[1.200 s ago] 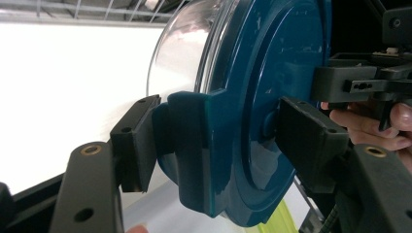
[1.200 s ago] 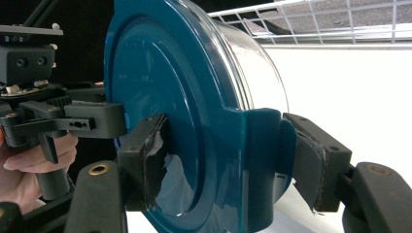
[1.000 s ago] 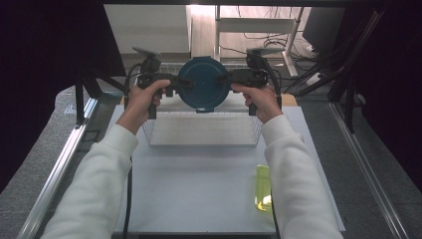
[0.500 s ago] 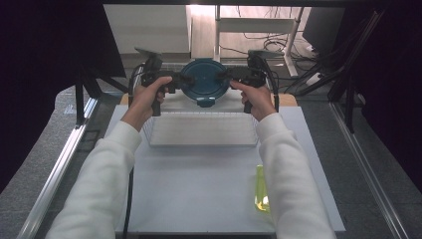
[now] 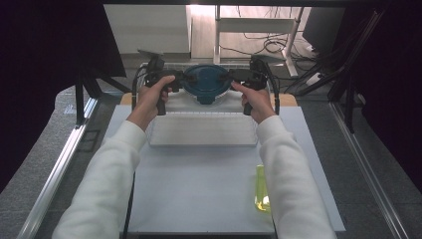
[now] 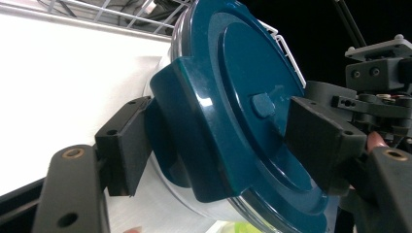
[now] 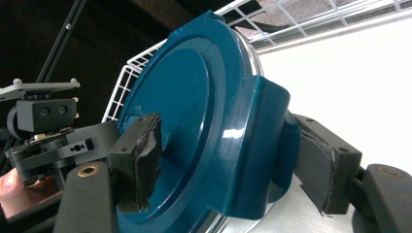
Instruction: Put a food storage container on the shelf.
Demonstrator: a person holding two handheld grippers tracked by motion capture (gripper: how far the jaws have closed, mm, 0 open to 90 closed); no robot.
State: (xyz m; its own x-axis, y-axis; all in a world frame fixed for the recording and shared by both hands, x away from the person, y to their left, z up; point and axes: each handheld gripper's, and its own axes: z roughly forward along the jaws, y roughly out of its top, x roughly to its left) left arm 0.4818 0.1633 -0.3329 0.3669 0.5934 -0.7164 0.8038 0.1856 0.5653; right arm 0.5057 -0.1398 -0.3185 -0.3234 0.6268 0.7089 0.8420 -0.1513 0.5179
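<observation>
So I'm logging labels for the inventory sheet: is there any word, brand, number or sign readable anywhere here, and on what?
None can be read.
The teal lid, held at its side tabs by the left claw and the right claw: plain, with no print.
The yellow-green bottle near the table's front edge: no label can be made out.
The white tray: no marks.
</observation>
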